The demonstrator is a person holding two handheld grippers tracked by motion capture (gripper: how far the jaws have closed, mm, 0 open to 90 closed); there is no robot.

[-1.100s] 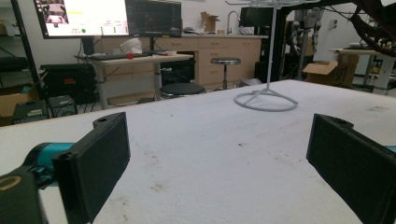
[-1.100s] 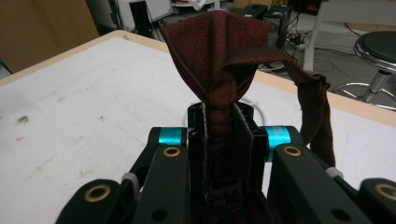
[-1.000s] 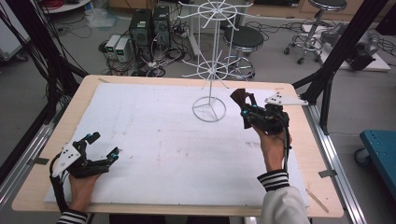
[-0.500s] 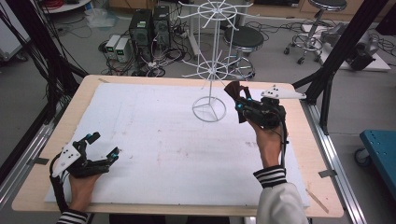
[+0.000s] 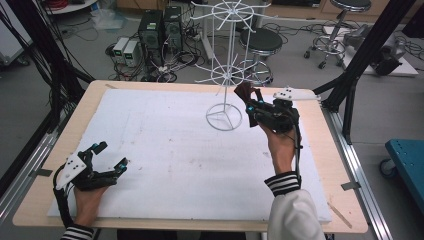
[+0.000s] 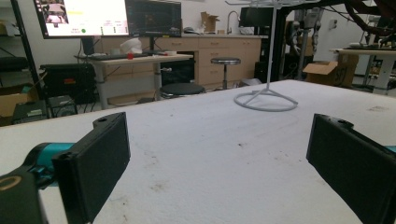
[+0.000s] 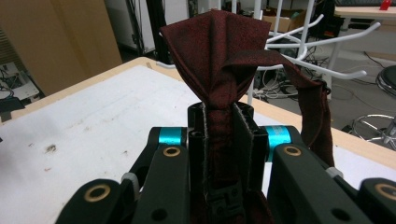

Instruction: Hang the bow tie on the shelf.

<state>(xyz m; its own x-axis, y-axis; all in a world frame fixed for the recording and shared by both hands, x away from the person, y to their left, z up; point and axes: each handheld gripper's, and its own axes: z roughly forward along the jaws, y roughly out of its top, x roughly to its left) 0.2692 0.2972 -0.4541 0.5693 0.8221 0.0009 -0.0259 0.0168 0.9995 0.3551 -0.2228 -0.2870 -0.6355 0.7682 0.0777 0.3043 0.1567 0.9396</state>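
Note:
A dark red bow tie (image 7: 219,51) is pinched between the jaws of my right gripper (image 7: 219,116), its strap looping off to the right (image 7: 317,107). In the high view that right gripper (image 5: 255,102) is raised beside the white wire display stand (image 5: 225,75), holding the bow tie (image 5: 244,91) close to the stand's lower ring of hooks. The hooks (image 7: 327,44) stand just behind the cloth. My left gripper (image 5: 107,157) rests low at the table's near left, open, with bare white mat between its jaws. The stand's round base (image 6: 266,100) is far ahead of it.
The white mat (image 5: 165,150) covers a wooden table (image 5: 330,165). Behind the table stand computer cases (image 5: 160,25), stools (image 5: 262,42) and tangled cables. Black frame posts (image 5: 365,55) flank the table on both sides. A monitor (image 6: 84,16) and desks are in the room's background.
My right gripper has carried the bow tie left and slightly away from me, closer to the stand's lower hooks. The left gripper has stayed put.

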